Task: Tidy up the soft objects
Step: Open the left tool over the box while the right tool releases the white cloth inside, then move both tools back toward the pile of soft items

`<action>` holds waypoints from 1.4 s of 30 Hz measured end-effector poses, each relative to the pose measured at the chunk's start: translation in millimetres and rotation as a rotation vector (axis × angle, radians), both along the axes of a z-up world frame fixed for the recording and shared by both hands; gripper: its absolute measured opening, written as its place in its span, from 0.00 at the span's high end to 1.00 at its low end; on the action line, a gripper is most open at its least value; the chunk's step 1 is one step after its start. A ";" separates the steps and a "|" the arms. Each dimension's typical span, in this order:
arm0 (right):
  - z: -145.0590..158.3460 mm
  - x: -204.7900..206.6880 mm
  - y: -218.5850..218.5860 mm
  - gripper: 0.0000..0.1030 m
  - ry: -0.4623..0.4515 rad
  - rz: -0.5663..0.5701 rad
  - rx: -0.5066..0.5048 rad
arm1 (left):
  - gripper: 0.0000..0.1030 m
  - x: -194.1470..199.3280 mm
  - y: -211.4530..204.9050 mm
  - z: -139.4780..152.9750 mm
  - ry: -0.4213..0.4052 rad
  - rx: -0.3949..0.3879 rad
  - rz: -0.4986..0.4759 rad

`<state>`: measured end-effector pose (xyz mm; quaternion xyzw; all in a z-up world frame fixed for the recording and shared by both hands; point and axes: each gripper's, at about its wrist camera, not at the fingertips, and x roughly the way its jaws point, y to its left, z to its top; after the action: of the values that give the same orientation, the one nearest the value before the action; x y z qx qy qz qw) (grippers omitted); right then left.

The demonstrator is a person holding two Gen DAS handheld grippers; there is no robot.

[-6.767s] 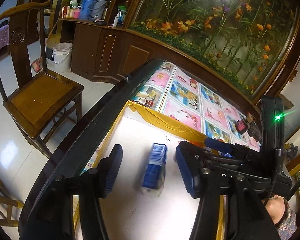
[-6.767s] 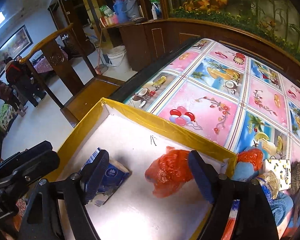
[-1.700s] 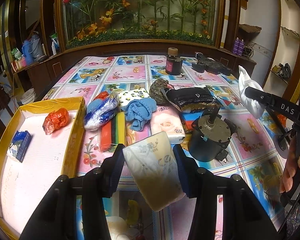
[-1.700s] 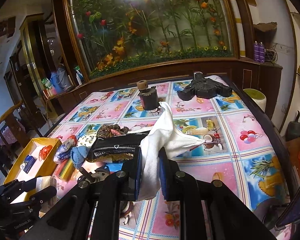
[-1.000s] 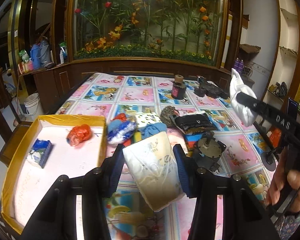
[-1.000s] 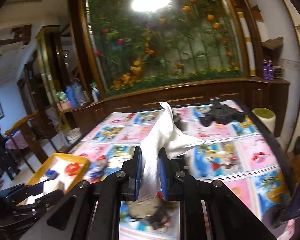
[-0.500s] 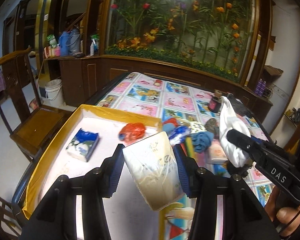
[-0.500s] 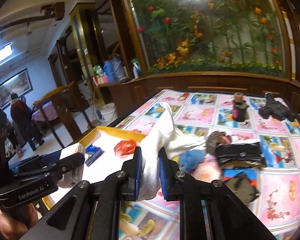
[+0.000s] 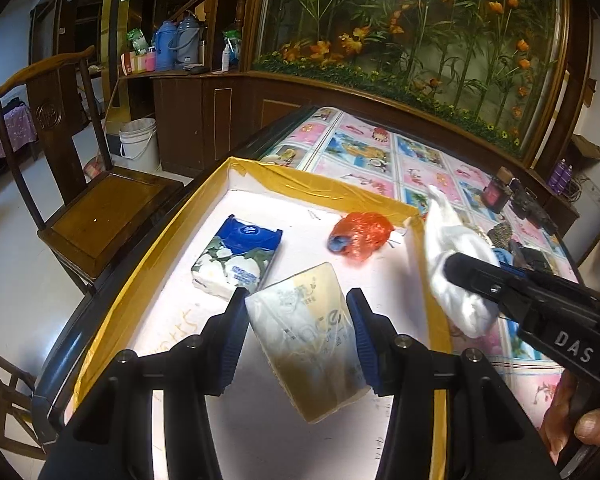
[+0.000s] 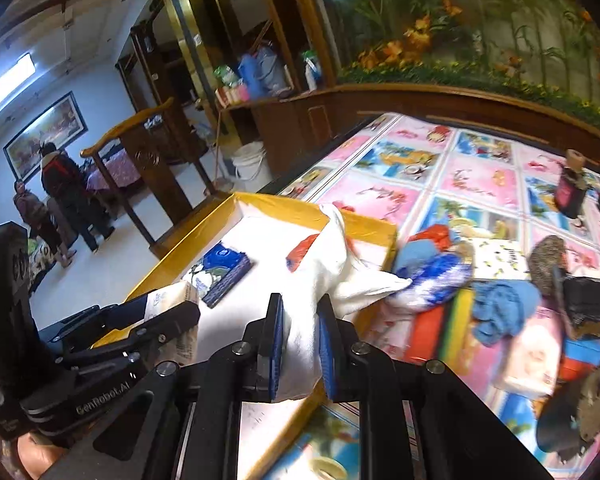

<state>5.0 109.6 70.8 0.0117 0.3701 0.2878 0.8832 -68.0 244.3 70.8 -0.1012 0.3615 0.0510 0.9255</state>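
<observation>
My left gripper [image 9: 296, 336] is shut on a cream tissue pack [image 9: 306, 344] and holds it above the yellow-rimmed tray [image 9: 312, 182]. A blue tissue pack [image 9: 238, 256] and a red bag bundle [image 9: 360, 234] lie in the tray. My right gripper [image 10: 300, 344] is shut on a white cloth [image 10: 332, 264] over the tray's right rim; the cloth also shows in the left wrist view [image 9: 456, 272]. The left gripper holding its pack shows in the right wrist view [image 10: 172, 312].
Soft items lie on the patterned tablecloth [image 10: 480, 176] right of the tray: a blue-white bag [image 10: 436, 276], a blue cloth [image 10: 500, 308], sponges [image 10: 440, 332]. A dark jar [image 10: 572, 188] stands further back. A wooden chair [image 9: 92, 208] stands left of the table.
Both grippers have moved left from the table's middle to over the tray, still holding the tissue pack and the white cloth. The tray contents now lie closer.
</observation>
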 end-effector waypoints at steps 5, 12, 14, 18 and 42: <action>-16.9 18.8 34.8 0.83 0.071 0.041 -0.028 | 0.53 2.4 14.1 -5.9 0.027 0.000 0.008; -35.5 33.2 68.7 0.83 0.123 0.089 -0.098 | 0.52 13.0 35.9 -13.4 0.119 -0.045 0.015; -37.4 37.5 70.8 0.83 0.135 0.092 -0.107 | 0.52 17.4 40.6 -14.9 0.148 -0.047 0.011; -42.6 47.0 72.3 0.81 0.183 0.095 -0.105 | 0.52 19.9 46.6 -18.0 0.175 -0.050 0.007; 31.9 -38.2 -76.1 0.41 -0.070 -0.122 0.025 | 0.29 -12.6 -40.3 41.3 -0.061 -0.122 -0.139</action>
<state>-33.2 33.5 102.6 0.0353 0.3338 0.2384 0.9113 -80.6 204.0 112.1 -0.1335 0.3417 -0.0388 0.9295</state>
